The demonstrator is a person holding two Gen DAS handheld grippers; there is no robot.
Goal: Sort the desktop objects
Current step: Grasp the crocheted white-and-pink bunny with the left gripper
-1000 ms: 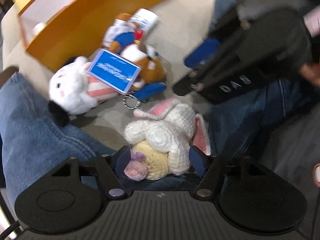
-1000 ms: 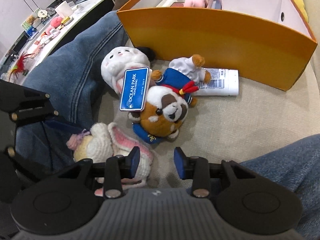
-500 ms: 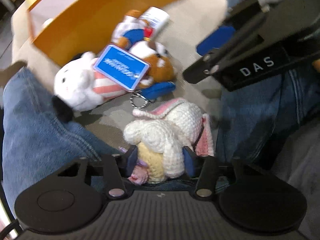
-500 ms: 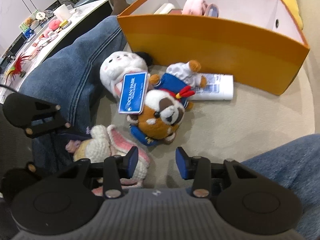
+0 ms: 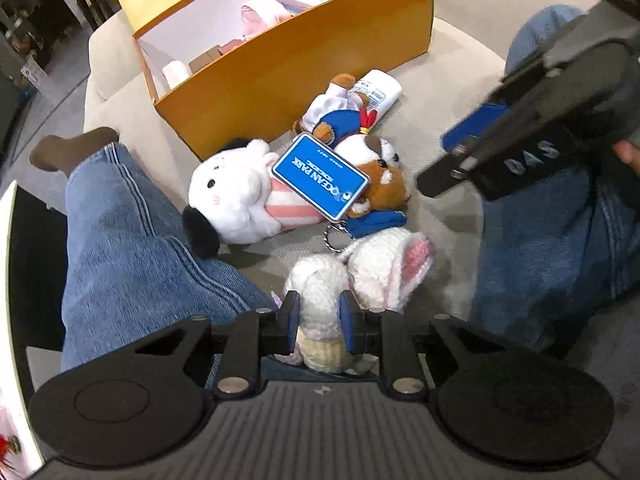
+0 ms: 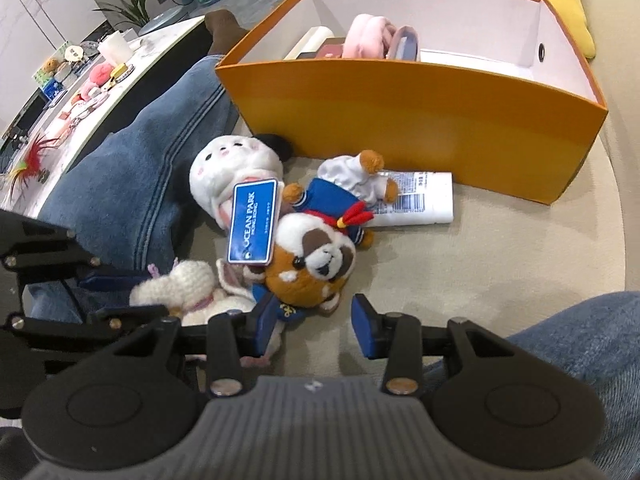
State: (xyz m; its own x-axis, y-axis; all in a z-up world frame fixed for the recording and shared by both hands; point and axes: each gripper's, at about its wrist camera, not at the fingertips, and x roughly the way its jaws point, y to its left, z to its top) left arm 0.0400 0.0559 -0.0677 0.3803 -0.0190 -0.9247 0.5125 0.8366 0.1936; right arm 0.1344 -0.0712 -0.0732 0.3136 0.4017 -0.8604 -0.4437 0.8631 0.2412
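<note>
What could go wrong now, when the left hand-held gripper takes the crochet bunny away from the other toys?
1. The left hand-held gripper, whose jaws have just been closing, pinches only one soft end of the bunny; it may slip out.
2. The keychain lies against the bunny, so it might snag and drag the panda plush along.
3. The right hand-held gripper hangs open close by; the two could bump.

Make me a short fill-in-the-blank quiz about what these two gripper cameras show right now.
1. The left gripper is clamped on the white crocheted ____ toy.
2. The open storage box behind the plush toys is ____ outside.
3. The blue rectangular tag reads "OCEAN ____".
4. The right gripper holds ____.

Missing words: bunny; orange; PARK; nothing
</note>
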